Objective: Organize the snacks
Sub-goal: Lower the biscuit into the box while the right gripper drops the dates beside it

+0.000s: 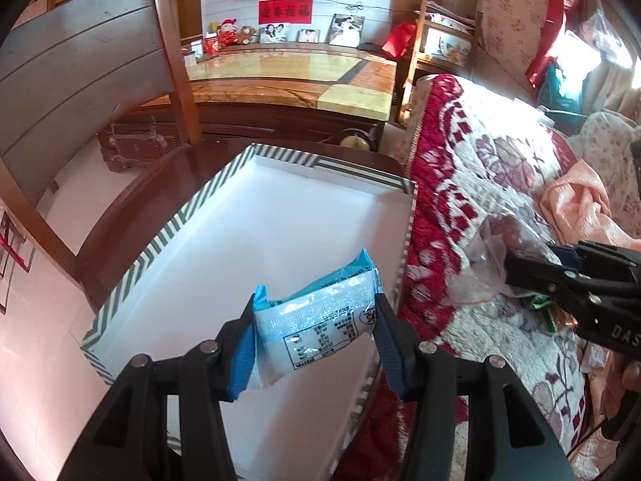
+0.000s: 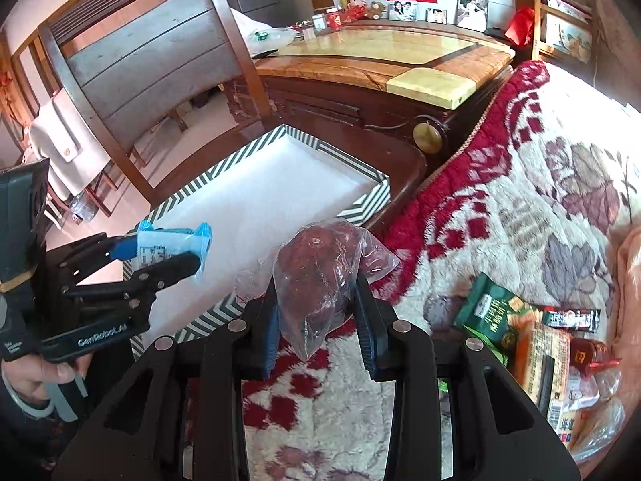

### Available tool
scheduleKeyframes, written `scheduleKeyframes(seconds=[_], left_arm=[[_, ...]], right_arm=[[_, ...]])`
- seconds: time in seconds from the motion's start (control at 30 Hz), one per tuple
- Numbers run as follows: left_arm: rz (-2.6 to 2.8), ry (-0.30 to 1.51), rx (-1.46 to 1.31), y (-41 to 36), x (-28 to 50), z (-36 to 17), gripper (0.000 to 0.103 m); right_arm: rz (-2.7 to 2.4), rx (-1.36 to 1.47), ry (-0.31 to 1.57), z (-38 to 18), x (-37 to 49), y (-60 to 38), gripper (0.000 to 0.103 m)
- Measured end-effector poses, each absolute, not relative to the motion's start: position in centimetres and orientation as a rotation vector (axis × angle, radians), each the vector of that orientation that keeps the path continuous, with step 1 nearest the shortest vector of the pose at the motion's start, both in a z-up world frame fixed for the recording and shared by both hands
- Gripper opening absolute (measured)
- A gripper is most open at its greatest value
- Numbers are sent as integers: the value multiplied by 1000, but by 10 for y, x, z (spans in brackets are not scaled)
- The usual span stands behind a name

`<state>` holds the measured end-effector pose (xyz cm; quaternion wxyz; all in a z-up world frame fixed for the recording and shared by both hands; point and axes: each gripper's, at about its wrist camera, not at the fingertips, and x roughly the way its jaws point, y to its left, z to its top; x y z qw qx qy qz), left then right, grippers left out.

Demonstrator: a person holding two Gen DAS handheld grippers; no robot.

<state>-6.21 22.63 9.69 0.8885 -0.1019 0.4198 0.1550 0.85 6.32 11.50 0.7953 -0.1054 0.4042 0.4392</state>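
Left gripper (image 1: 314, 316): clamped across blue snack packet (image 1: 320, 312), long axis crosswise between pads, directly over striped box (image 1: 168, 228). Right gripper (image 2: 316, 300): clamped on clear bag (image 2: 320, 276), beside box's near edge, farther off.

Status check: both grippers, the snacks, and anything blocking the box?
Left gripper shut on blue-and-white foil snack packet, above striped white box. Right gripper shut on clear plastic bag of reddish-brown snacks. Box interior unobstructed.

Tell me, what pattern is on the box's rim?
Dark green and white diagonal stripes on the box, clearest in the right wrist view.
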Motion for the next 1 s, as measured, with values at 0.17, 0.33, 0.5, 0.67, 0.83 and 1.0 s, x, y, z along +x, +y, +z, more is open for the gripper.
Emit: scheduleKeyframes(seconds=[0.17,0.33,0.5,0.67,0.83,1.0], left_arm=[[340,878,-231,239,-58,93,55],[359,879,-246,252,-54,91,55],[388,894,-275,269,-44,85,55],[413,921,-305,285,-32,73,55],[440,941,-342,296,-30,60,55],[459,973,-368,303,-30,46,56]], right_arm=[[955,-243,867,116,7,75,32],[970,-262,871,116,8,90,32],[989,-281,872,115,9,107,32],[1015,-316,875,112,10,134,32],[1028,-345,897,102,18,159,32],[1038,-369,939,83,26,181,32]])
